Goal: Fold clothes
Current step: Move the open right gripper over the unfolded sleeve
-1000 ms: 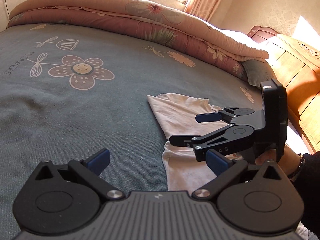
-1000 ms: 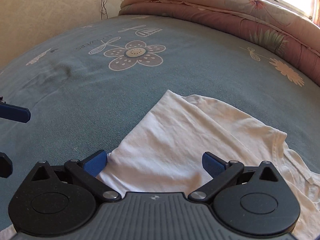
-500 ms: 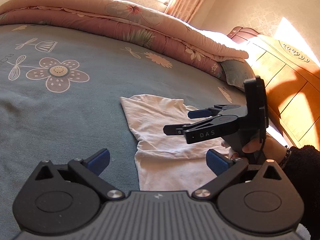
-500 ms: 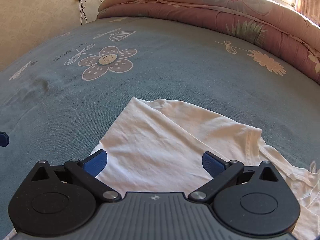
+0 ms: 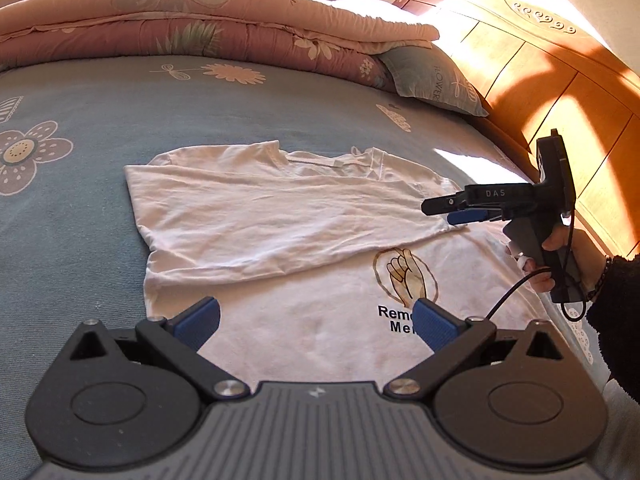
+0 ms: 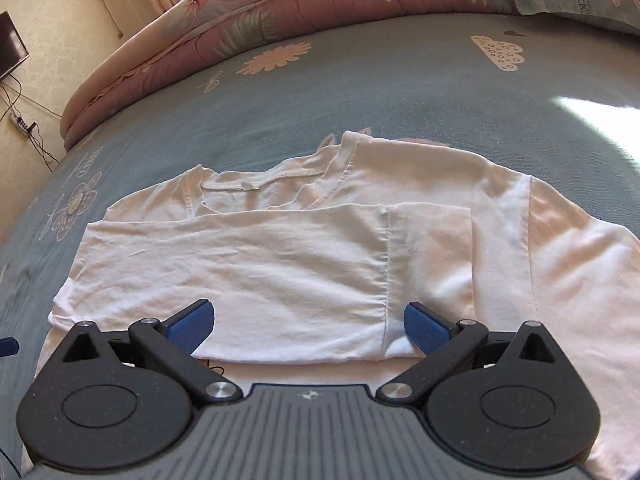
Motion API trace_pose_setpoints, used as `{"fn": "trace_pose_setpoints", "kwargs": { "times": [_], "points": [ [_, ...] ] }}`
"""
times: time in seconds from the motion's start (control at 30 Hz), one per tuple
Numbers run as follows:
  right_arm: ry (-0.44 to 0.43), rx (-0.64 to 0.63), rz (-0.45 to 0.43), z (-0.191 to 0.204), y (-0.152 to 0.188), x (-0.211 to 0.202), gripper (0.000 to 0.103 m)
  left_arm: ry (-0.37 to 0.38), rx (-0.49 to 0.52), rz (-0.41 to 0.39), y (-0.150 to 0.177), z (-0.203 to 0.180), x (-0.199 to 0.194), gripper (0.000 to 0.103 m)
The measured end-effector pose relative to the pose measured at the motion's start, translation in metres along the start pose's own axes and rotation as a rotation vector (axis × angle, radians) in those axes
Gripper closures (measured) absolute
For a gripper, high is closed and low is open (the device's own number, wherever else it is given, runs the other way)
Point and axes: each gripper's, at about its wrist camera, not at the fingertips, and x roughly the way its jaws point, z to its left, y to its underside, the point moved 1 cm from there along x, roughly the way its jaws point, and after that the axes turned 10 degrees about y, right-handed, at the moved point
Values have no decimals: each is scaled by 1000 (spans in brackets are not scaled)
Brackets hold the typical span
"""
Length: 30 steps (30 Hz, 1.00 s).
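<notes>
White T-shirt (image 5: pixel 280 216), one side folded across its front, lies flat on the blue flowered bedsheet (image 5: pixel 80 92); the left gripper (image 5: pixel 316 320) and right gripper (image 6: pixel 308 324) hover over it, jaws spread wide, holding nothing. Left wrist view alone shows the printed hand emblem (image 5: pixel 406 276), the wooden headboard (image 5: pixel 560 80) and the person's hand (image 5: pixel 568 256) on the right gripper's handle; right wrist view alone shows the neckline (image 6: pixel 256 182) and sleeve seam (image 6: pixel 386 264). Lettering under the emblem is cut off by the left gripper's finger.
</notes>
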Motion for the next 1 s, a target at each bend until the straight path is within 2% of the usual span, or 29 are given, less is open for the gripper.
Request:
{"fn": "trace_pose_setpoints", "kwargs": {
  "times": [0.17, 0.4, 0.67, 0.83, 1.0],
  "points": [
    [-6, -70, -32, 12, 16, -46, 0, 13, 65, 46, 4, -25, 13, 1],
    [40, -125, 4, 12, 65, -97, 0, 37, 126, 50, 3, -53, 9, 1],
    [155, -194, 31, 26, 128, -94, 0, 59, 183, 31, -1, -83, 2, 1],
    [208, -227, 23, 35, 177, -108, 0, 82, 216, 38, 0, -99, 4, 1],
    [239, -205, -68, 29, 217, -124, 0, 89, 234, 56, 2, -112, 10, 1]
  ]
}}
